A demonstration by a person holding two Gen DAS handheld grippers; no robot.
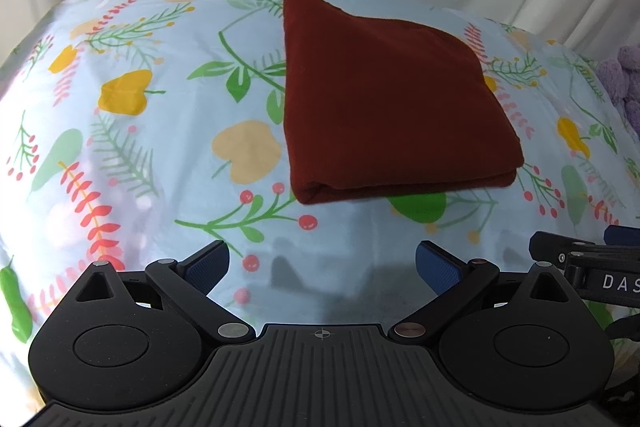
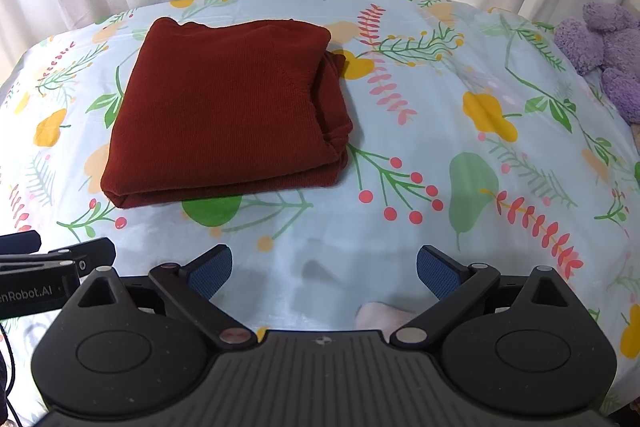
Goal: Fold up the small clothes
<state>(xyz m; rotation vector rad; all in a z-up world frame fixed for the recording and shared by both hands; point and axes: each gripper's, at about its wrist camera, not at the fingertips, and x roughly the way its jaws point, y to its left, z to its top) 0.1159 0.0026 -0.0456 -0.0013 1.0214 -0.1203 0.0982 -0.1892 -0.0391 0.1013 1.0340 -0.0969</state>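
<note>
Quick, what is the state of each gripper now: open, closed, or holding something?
Left gripper: open, holding nothing, short of the folded red garment.
Right gripper: open, holding nothing, over the floral sheet.

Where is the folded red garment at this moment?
The folded red garment lies on the floral sheet, left of centre in the right wrist view, far left of the purple plush toy.

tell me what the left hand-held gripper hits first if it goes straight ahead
Probably the folded red garment: it lies ahead of the open left hand-held gripper, only bare floral sheet between. Depth is uncertain.
</note>
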